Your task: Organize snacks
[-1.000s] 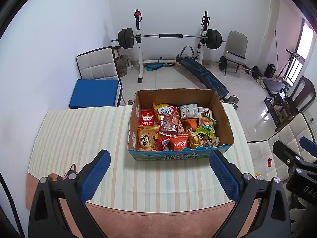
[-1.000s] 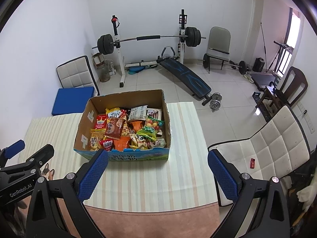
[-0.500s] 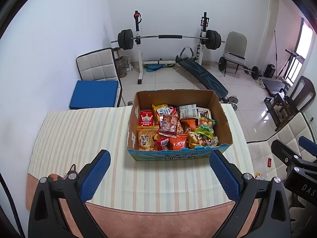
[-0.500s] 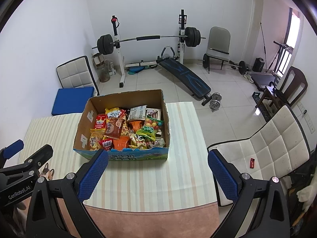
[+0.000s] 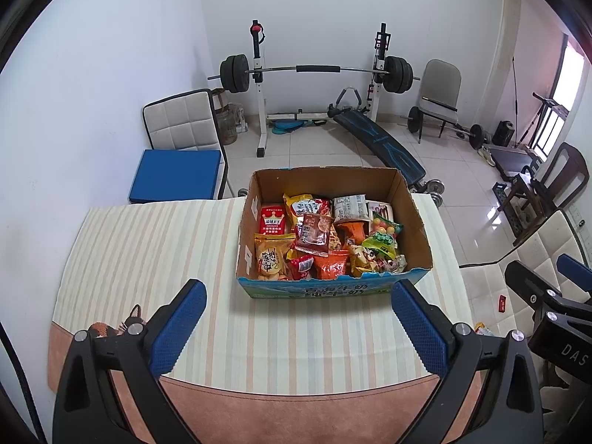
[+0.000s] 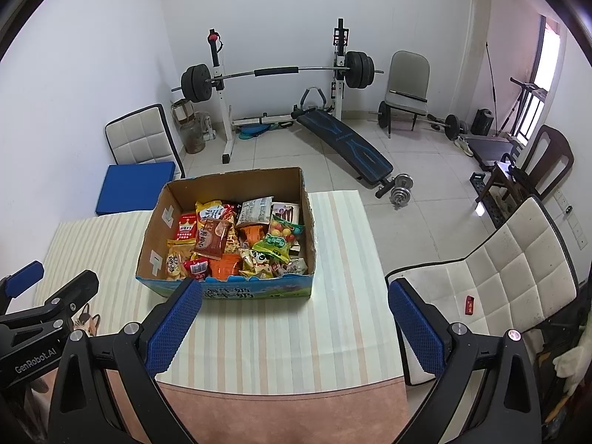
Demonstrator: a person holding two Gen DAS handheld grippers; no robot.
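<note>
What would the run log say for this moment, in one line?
left gripper: open, empty | right gripper: open, empty | snack packets: all in cardboard box | phase: pre-reach

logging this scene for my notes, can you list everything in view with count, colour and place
cardboard box: one, brown with blue front, on the table
snack packets: many, mostly red, orange, yellow, green, inside the box
table: one, striped cream cloth, foreground
barbell rack: one, white frame, black plates, back wall
sit-up bench: one, black, on the floor
white padded chairs: two, one right of table, one by left wall
blue cushion: one, on the left chair
left gripper: one, black, blue fingers, open
right gripper: one, black, blue fingers, open
</note>
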